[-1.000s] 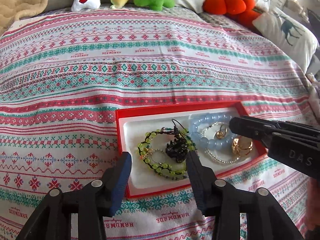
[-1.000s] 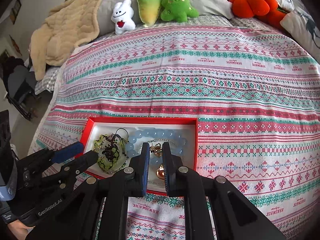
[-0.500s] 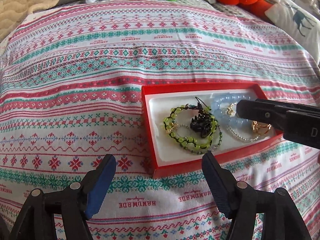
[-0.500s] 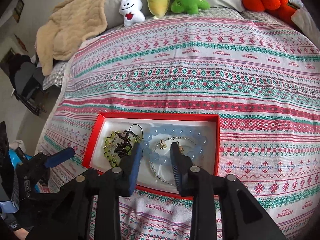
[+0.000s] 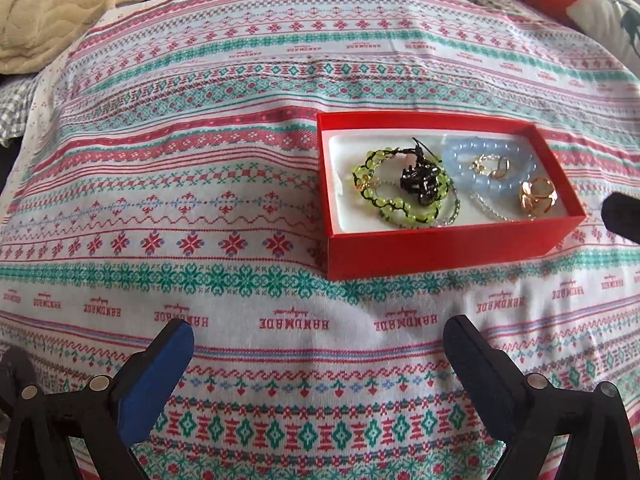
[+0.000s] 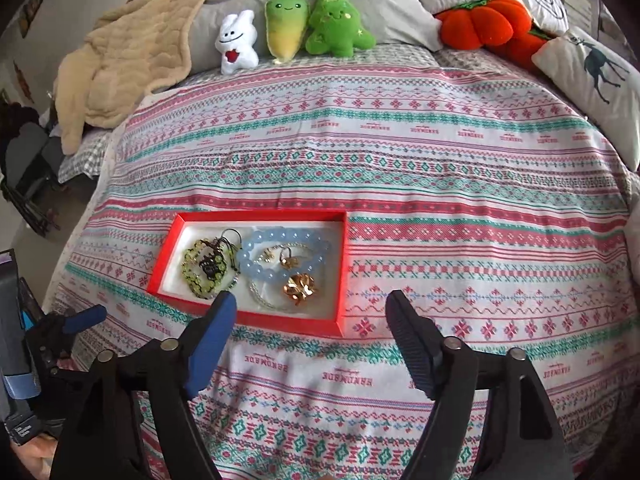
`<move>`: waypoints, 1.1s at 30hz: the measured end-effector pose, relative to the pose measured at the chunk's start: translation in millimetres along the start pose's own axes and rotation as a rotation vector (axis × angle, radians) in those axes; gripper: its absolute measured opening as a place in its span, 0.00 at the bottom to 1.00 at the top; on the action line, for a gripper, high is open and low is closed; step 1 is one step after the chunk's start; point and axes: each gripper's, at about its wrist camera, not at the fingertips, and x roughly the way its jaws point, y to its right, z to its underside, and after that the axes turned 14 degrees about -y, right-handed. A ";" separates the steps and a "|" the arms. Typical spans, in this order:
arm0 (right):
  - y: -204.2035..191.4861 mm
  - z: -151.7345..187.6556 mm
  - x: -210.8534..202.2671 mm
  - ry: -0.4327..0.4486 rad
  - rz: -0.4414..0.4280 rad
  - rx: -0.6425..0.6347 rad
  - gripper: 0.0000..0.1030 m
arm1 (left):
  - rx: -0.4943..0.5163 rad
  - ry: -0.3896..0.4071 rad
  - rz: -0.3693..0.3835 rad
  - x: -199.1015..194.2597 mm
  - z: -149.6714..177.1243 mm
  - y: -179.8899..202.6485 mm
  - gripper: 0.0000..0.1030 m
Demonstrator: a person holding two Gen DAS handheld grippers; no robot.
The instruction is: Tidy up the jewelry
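A red box with a white lining sits on the patterned bedspread. Inside lie a green bead bracelet, a black charm, a pale blue bead bracelet, a thin silver chain and gold pieces. My left gripper is open and empty, below and left of the box. My right gripper is open and empty, just in front of the box's near right corner.
Several plush toys and an orange pumpkin cushion line the far edge of the bed. A beige blanket lies at the far left. A deer-print pillow sits at the right. The bed drops off at the left.
Both grippers have pulled back from the box toward me. The right gripper has opened wide and left the gold piece in the box. The left gripper has opened wider.
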 end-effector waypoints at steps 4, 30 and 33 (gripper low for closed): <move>-1.9 27.4 -2.3 -0.013 0.076 -0.011 1.00 | -0.043 -0.021 -0.005 -0.7 14.0 -3.8 0.99; -10.4 71.0 17.2 -0.092 0.184 -0.015 1.00 | -0.041 0.002 -0.018 -6.0 28.0 6.4 0.99; -11.6 70.0 19.5 -0.099 0.186 -0.015 1.00 | -0.045 -0.005 -0.021 -4.0 28.6 5.7 0.99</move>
